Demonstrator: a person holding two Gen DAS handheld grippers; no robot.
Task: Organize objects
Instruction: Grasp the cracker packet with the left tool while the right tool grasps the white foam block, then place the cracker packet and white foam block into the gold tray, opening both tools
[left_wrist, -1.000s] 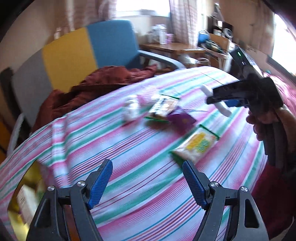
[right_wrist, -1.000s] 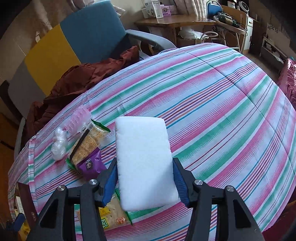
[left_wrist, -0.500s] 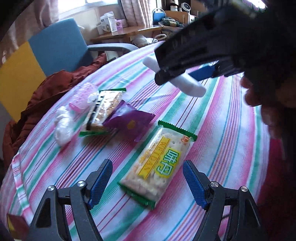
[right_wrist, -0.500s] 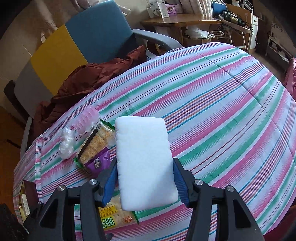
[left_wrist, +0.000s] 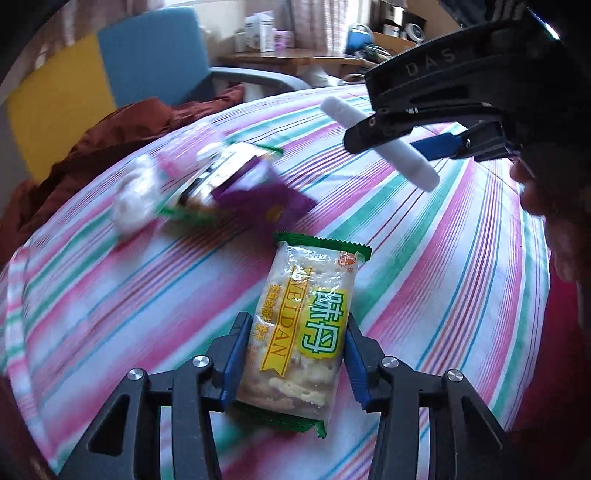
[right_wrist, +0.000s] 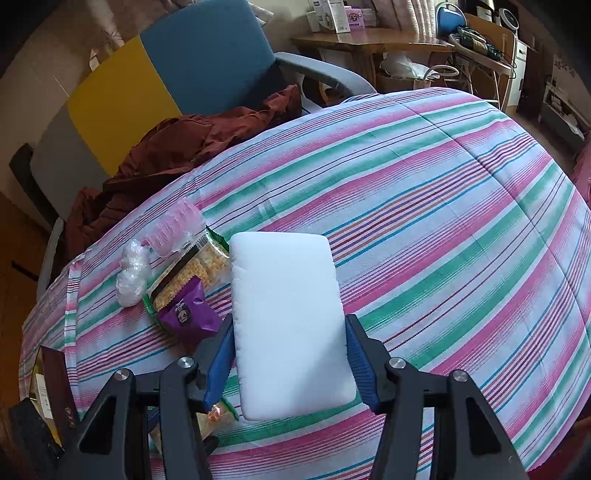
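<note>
A clear cracker packet (left_wrist: 306, 332) with green ends and a yellow label lies on the striped tablecloth (left_wrist: 424, 258). My left gripper (left_wrist: 297, 325) straddles its near half. Its jaws are closing, and both blue pads touch the packet's sides. My right gripper (right_wrist: 290, 325) is shut on a white foam block (right_wrist: 288, 302), held above the cloth. In the left wrist view that block (left_wrist: 380, 144) shows edge-on in the right gripper (left_wrist: 395, 146), up and to the right. A corner of the cracker packet (right_wrist: 218, 413) peeks out under the right gripper.
A purple packet (right_wrist: 184, 314), a second cracker packet (right_wrist: 195, 269), a pink ribbed container (right_wrist: 173, 229) and a white plastic wad (right_wrist: 131, 273) cluster at the left. A blue and yellow chair (right_wrist: 166, 74) with a rust-red cloth (right_wrist: 177, 155) stands behind. A dark box (right_wrist: 55, 387) sits at the cloth's left edge.
My left gripper came down and forward over the cracker packet, and its jaws narrowed from wide apart onto the packet's sides. The right gripper kept still with the white block.
</note>
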